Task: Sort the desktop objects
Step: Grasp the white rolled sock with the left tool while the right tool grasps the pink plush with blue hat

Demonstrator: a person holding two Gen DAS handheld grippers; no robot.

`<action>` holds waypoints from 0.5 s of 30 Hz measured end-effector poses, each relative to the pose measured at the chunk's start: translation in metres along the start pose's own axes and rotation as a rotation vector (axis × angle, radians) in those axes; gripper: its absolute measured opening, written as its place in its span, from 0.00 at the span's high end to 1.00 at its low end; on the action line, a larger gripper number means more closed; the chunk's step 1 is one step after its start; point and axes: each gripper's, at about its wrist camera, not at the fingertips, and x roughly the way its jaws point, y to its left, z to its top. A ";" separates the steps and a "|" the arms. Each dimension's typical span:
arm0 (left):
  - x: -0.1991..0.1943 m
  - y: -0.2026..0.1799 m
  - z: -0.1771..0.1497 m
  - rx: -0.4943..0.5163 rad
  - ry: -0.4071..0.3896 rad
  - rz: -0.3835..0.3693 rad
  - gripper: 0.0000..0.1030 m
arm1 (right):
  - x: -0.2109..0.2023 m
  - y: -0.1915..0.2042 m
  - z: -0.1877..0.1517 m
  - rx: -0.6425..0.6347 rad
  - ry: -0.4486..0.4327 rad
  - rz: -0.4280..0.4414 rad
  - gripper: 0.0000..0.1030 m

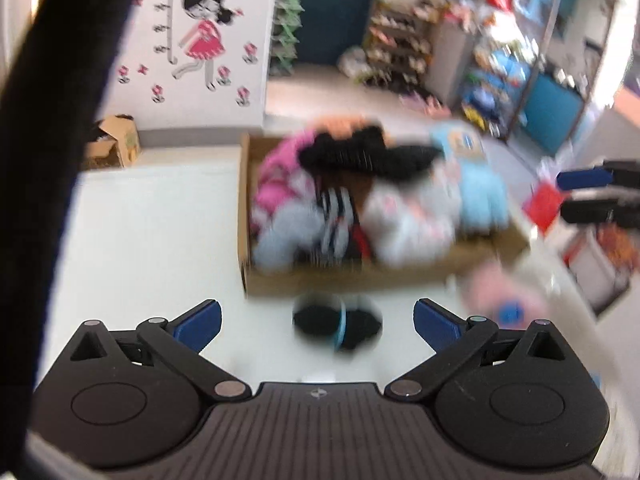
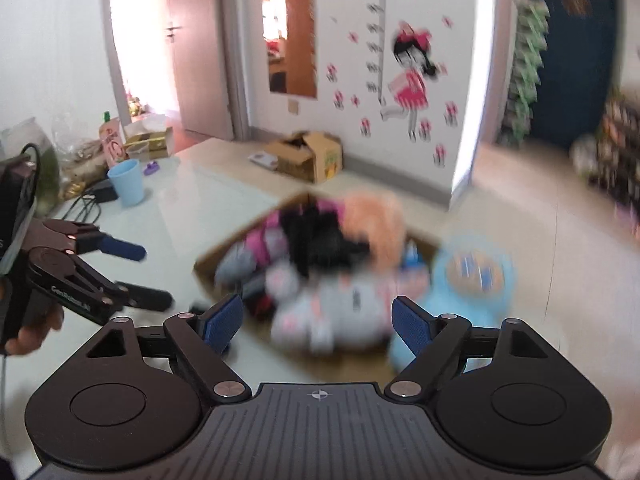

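- Left gripper (image 1: 318, 322): both blue-padded fingers are spread wide at the bottom of the left wrist view; nothing is held.
- Right gripper (image 2: 318, 322): released likewise in the right wrist view, jaws wide apart and empty.
- Task items: a cardboard box (image 1: 360, 276), heaped with soft items, is seen at the centre of the left wrist view. A small black bundle with a light blue band (image 1: 338, 322) lies on the white table (image 1: 160, 240), just before the box and between the left fingers.
- A pale pink soft item (image 1: 500, 292) lies on the table at lower right, beside the box corner.
- Risk: both views are heavily blurred, so a closure could be mistimed and the bundle pushed against the box wall rather than pinched.
- Risk: the box is judged overfull; a light blue plush (image 2: 472, 276) sits at its right edge and could be knocked out by the right fingers.
- Materials: the contents appear to be knitted or fleece fabric, limp and compressible. The box is plain corrugated card, the table smooth and glossy.
- A blue plastic cup (image 2: 127, 182) and cables stand at the left of the right wrist view, well apart from the work.
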 end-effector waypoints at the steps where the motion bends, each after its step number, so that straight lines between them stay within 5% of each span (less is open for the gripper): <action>1: -0.001 0.001 -0.009 0.006 0.022 -0.018 0.01 | -0.005 -0.006 -0.012 0.030 0.004 0.003 0.17; 8: 0.019 -0.001 -0.042 0.056 0.134 -0.030 0.01 | 0.007 -0.028 -0.065 0.168 0.041 0.014 0.17; 15: 0.020 -0.002 -0.053 0.087 0.109 0.035 0.01 | 0.026 -0.023 -0.087 0.155 0.034 0.024 0.17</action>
